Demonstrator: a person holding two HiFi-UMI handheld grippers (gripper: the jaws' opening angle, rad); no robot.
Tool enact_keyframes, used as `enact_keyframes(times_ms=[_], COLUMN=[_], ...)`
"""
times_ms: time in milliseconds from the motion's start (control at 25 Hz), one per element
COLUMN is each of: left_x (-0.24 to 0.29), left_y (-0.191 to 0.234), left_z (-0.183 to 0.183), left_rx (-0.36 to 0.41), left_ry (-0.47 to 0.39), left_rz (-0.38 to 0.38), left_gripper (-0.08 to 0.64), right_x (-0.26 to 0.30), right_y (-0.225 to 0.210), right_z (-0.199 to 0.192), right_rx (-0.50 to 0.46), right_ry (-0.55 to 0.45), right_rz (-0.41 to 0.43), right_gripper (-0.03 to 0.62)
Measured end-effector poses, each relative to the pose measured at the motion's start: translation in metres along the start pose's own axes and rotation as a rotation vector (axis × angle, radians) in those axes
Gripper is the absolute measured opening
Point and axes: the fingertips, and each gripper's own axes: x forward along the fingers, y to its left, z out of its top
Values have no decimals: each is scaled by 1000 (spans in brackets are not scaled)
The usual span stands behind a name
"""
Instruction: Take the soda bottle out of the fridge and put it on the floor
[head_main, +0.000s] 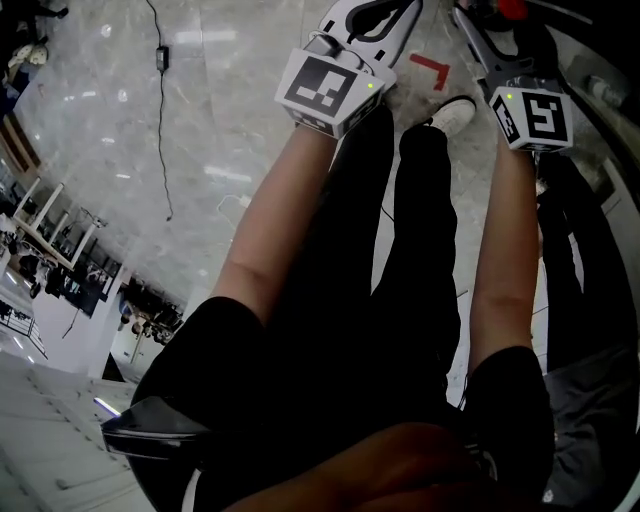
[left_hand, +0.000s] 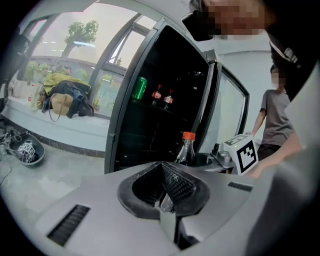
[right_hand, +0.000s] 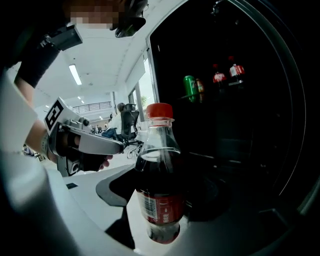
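Observation:
A cola bottle (right_hand: 159, 180) with a red cap and red label stands upright between the jaws of my right gripper (right_hand: 161, 200), which is shut on its lower body. It is held just outside the open fridge (right_hand: 240, 130). In the left gripper view the same bottle (left_hand: 186, 150) shows beyond my left gripper (left_hand: 163, 169), whose pads meet with nothing between them. The right gripper's marker cube (left_hand: 245, 152) is beside the bottle. In the head view both grippers point away from me over the floor, left (head_main: 372, 20) and right (head_main: 492, 30).
The fridge interior (left_hand: 160, 120) is dark; a shelf holds a green can (left_hand: 139, 89) and two small cola bottles (left_hand: 163, 96). The fridge door (left_hand: 227, 115) stands open at the right. A person in a grey shirt (left_hand: 274, 120) stands behind it. Marble floor (head_main: 200, 120) lies below.

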Motion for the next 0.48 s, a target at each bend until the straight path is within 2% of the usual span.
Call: enact_keyframes(times_ms=[240, 480], left_x=[20, 51], left_y=[15, 29], left_z=[-79, -140], left_rx=[-32, 5], left_ry=[79, 144], left_rz=[0, -40], left_gripper=[5, 5], right_x=[26, 52], right_y=[-4, -18], right_z=[-110, -204], right_rx=[31, 23], right_ry=[106, 213], right_rz=[-7, -5], right_gripper=[312, 311])
